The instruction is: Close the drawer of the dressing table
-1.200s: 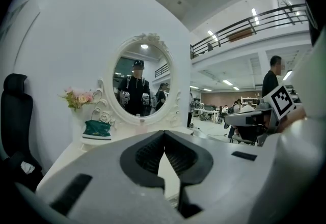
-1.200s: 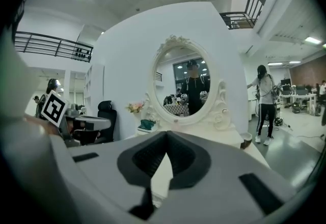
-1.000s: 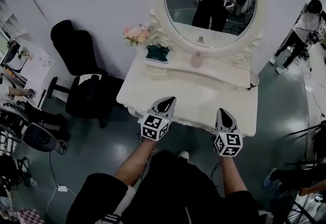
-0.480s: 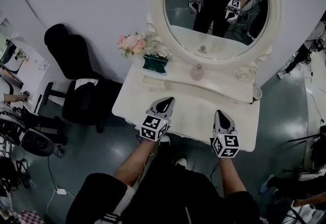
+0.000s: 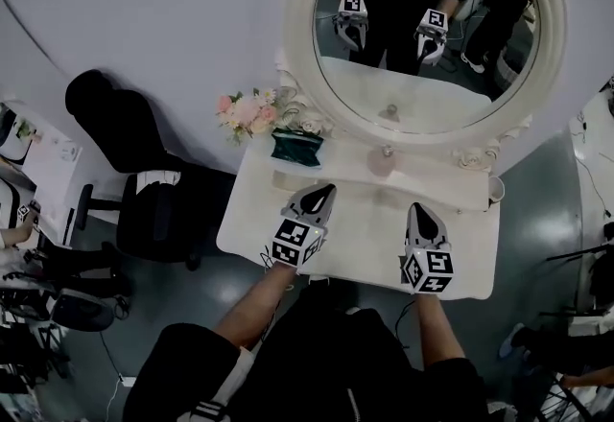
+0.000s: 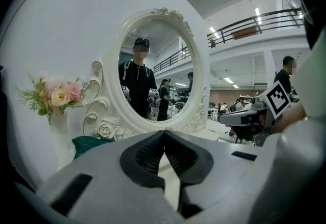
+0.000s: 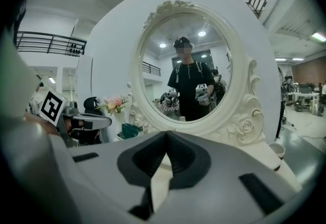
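Note:
The white dressing table [image 5: 369, 223] stands against the wall under its oval mirror [image 5: 422, 36]. Both grippers reach over the front part of its top, side by side and pointing at the mirror. My left gripper [image 5: 323, 188] is shut with nothing between its jaws, and its tips [image 6: 163, 131] meet. My right gripper [image 5: 418, 209] is likewise shut and empty, its tips [image 7: 166, 133] meeting. The table's front edge lies about under the marker cubes. The drawer front is hidden below the tabletop and the gripper bodies. Whether either gripper touches the table I cannot tell.
At the back of the tabletop stand pink flowers [image 5: 247, 111], a dark green item [image 5: 295, 147], a small pink bottle [image 5: 384, 159] and a cup [image 5: 495, 188] at the right end. A black office chair [image 5: 134, 171] stands left of the table. The mirror reflects the person and both grippers.
Both grippers and the head camera have moved forward toward the mirror. The table's front edge has slid nearer, to about under the marker cubes. Both grippers stay shut.

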Motion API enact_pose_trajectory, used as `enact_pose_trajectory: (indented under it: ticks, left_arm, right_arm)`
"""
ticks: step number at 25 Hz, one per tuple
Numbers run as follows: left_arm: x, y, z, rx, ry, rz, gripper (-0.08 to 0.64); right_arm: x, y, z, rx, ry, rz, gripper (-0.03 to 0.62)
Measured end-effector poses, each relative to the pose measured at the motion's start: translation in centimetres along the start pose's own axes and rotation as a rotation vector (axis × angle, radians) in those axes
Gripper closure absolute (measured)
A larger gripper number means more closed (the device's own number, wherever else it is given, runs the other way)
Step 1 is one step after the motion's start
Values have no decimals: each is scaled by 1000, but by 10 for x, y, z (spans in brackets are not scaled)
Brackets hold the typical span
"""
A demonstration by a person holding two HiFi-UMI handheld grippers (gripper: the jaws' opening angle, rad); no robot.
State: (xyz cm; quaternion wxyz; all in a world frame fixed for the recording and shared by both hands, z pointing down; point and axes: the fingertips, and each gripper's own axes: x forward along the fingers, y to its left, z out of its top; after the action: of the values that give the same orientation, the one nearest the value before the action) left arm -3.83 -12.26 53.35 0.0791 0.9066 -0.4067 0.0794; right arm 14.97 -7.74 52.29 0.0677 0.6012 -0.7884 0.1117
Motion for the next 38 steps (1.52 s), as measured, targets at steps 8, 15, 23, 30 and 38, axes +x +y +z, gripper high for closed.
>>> enact_pose_trajectory:
  ticks: [8, 15, 23, 30, 38]
  left_arm:
    - [13, 30, 6, 3, 5, -18, 554]
    - [22, 38, 10, -17, -4, -3, 554]
    - [26, 35, -12, -45, 49, 14, 554]
    - [9, 34, -64, -92, 133, 48, 553]
    - [-17, 54, -153, -183, 292, 131, 552]
  right_arm:
    - [29, 8, 5, 12, 3, -16, 594]
    - [42, 8, 13, -3, 7, 7, 594]
    - [44, 9, -3, -1, 56, 41, 594]
    - [47, 9, -22, 12, 95, 62, 594]
    - [48, 14, -21, 6, 92, 89, 594]
